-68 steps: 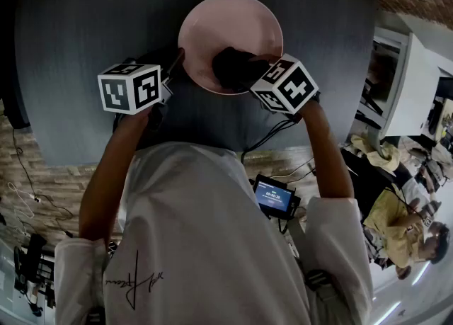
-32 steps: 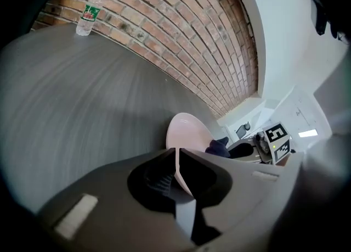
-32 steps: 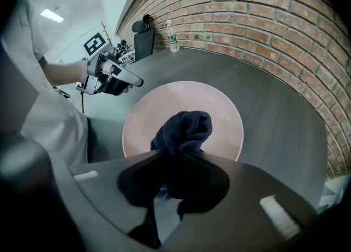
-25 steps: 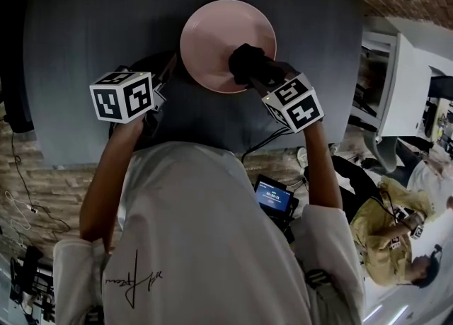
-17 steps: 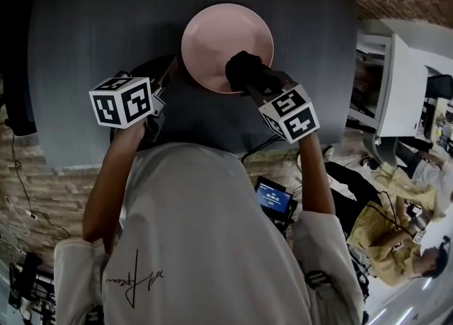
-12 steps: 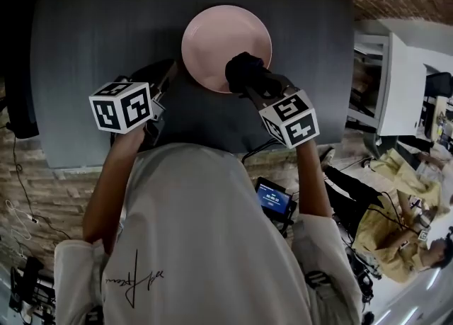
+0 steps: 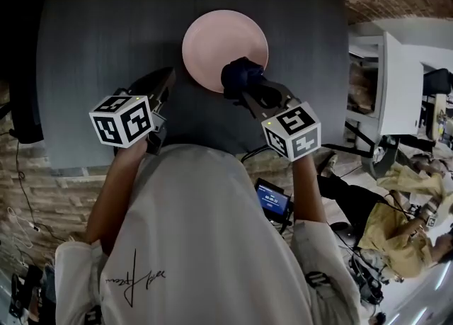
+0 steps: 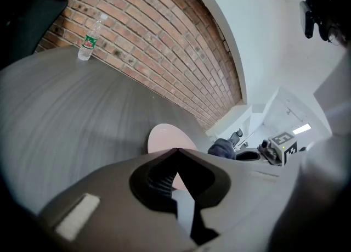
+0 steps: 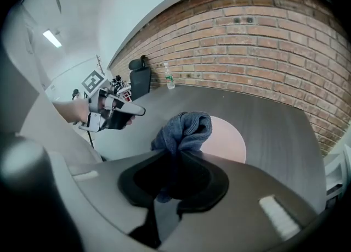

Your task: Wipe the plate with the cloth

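Pink plate (image 7: 225,49), mid dark bench (image 7: 106,33), unheld; blue-grey cloth (image 7: 237,76) bunched in clamped right tongs (image 7: 243,91) at its near rim, contact apparently light; left tongs (image 7: 167,76) closed, empty, near-left of it; risk: unsteadied plate skids under wiping pressure.

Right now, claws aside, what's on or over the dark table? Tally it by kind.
plate: 1, pink
cloth: 1, dark, pinched in the right claw at the plate's near rim
bottle: 1, clear, at the far edge
Total: 3
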`<state>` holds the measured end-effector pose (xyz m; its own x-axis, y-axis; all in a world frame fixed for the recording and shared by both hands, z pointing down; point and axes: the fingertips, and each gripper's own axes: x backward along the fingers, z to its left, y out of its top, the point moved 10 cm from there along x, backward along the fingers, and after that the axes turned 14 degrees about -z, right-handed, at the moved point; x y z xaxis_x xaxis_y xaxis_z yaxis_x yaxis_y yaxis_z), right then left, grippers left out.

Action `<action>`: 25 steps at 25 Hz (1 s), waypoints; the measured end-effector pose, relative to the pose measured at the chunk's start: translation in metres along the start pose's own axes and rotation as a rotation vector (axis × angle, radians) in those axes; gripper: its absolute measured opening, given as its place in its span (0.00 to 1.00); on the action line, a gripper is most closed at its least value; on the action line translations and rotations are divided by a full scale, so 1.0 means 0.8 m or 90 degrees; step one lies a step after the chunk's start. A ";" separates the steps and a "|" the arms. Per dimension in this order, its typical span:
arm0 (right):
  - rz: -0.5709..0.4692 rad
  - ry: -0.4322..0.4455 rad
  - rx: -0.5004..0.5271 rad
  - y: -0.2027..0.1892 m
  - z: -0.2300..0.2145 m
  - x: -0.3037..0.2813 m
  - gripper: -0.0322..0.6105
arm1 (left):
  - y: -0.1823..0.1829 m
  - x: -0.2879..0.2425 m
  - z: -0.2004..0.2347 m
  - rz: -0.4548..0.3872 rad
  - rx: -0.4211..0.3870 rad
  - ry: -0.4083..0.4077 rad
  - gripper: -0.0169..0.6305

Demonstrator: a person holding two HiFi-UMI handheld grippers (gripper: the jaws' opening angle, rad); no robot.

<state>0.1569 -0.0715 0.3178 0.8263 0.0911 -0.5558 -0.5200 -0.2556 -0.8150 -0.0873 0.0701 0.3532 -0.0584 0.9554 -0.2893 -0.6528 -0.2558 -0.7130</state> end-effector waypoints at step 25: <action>-0.101 -0.016 -0.043 -0.005 0.055 0.044 0.13 | -0.001 0.047 -0.062 -0.045 -0.097 -0.022 0.04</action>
<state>0.1783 -0.0252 0.2944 0.8906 0.1599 -0.4258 -0.3671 -0.3001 -0.8804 -0.0514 0.0991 0.3107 -0.0443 0.9756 -0.2151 -0.5349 -0.2050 -0.8197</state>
